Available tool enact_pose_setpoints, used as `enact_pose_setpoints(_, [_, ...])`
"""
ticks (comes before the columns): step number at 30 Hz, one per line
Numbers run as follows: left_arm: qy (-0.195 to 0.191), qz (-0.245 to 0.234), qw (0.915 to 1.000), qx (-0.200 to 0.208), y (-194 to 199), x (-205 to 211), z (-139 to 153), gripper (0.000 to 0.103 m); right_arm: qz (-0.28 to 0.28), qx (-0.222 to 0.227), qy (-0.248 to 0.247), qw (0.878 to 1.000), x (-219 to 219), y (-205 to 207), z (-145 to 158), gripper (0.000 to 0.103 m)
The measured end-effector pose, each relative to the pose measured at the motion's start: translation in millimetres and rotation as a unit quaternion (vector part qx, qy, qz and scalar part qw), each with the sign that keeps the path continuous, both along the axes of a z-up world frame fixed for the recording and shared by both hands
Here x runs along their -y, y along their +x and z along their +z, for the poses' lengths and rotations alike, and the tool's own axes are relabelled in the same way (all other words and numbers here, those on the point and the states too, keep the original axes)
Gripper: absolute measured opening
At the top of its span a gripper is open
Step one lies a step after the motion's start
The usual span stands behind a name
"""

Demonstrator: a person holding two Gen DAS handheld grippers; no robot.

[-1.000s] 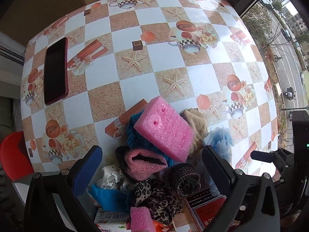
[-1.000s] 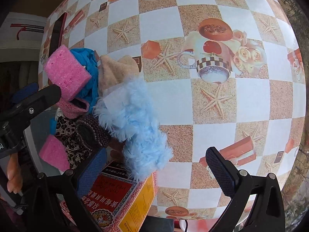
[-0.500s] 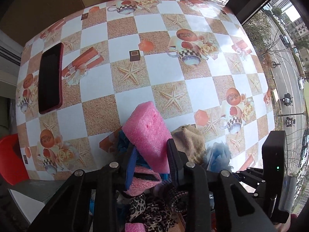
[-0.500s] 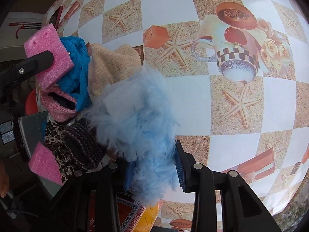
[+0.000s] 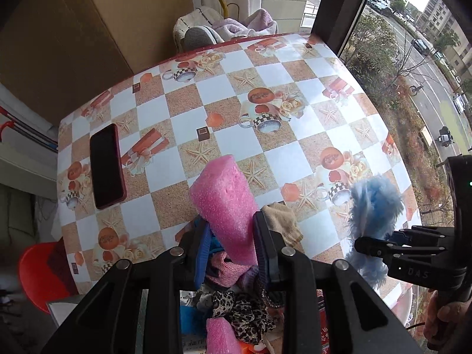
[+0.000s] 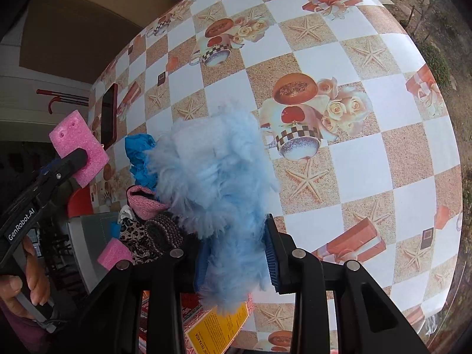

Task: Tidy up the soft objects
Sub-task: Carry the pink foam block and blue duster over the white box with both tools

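Soft things are lying heaped at the near edge of the round surface covered in a checkered cloth printed with starfish and cups. The left tool is gripping a thick pink foam block, its blue-padded fingers pressing in on both sides, and the block is sticking up tilted above the heap. The right tool is clamped on a fluffy light-blue fur piece, which is bulging out above and below its fingers. In the left view that fur piece is hanging off to the right of the foam, well apart from it.

Under the left tool a beige knitted cloth, a pink knitted pouch, a leopard-print fabric piece and a small pink foam piece are sitting bunched together. The right view is also showing a bright blue crumpled cloth and a dark brown knitted roll just beside the fur. A red and yellow printed box is poking out beneath the fur.

A dark phone in a red case is lying flat near the surface's left side, well apart from the heap.
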State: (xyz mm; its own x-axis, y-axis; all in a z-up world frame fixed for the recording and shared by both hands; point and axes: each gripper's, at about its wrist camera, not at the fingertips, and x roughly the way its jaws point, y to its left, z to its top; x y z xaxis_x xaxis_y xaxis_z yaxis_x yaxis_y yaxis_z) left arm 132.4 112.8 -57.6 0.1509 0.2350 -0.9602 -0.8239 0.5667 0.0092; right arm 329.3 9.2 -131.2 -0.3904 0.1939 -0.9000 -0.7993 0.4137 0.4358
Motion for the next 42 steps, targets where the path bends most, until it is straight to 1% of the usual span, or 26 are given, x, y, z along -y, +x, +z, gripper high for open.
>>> enact_pose_setpoints(3, [0.008,-0.007,0.9999,0.002,-3,17,15,0.031,0.0,0.006,0.016,1.0,8,4,19,0.035])
enact_pose_setpoints(7, [0.007,-0.006,0.9999,0.007,-11,42,28,0.031,0.005,0.008,0.032,0.999,21,4,41,0.035])
enact_pose_setpoints(8, [0.007,-0.004,0.9999,0.007,-15,49,30,0.031,0.007,0.007,0.034,0.999,13,-4,43,0.035])
enact_pose_setpoints(12, [0.006,0.009,0.9999,0.004,-32,75,38,0.031,0.02,-0.004,0.048,0.999,14,-23,60,0.035])
enact_pose_setpoints(15, [0.012,0.024,0.9995,0.014,-53,92,48,0.031,0.042,-0.003,0.057,0.997,19,-40,74,0.035])
enact_pose_setpoints(18, [0.006,0.035,0.9991,0.023,-75,105,55,0.031,0.055,0.003,0.065,0.996,25,-60,89,0.035])
enact_pose_setpoints(21, [0.014,0.032,0.9991,0.026,-95,117,60,0.031,0.06,0.013,0.081,0.995,33,-84,108,0.035])
enact_pose_setpoints(23, [0.017,0.026,0.9991,0.03,-110,123,62,0.031,0.056,0.01,0.086,0.995,38,-101,116,0.035])
enact_pose_setpoints(26, [0.018,0.026,0.9989,0.035,-138,133,64,0.031,0.055,-0.001,0.086,0.995,45,-133,120,0.035])
enact_pose_setpoints(29, [0.016,0.038,0.9985,0.035,-170,141,63,0.031,0.07,-0.003,0.084,0.994,52,-170,121,0.035])
enact_pose_setpoints(32, [0.026,0.052,0.998,0.026,-203,149,64,0.031,0.092,-0.012,0.08,0.992,55,-206,121,0.035])
enact_pose_setpoints(34, [0.037,0.062,0.9973,0.014,-224,155,64,0.031,0.113,-0.011,0.081,0.99,52,-228,123,0.035])
enact_pose_setpoints(36, [0.039,0.076,0.9963,0.006,-244,159,63,0.031,0.133,-0.005,0.084,0.988,49,-247,127,0.035])
enact_pose_setpoints(42, [0.031,0.141,0.9895,0.015,-291,169,60,0.031,0.2,0.012,0.091,0.976,42,-299,137,0.035])
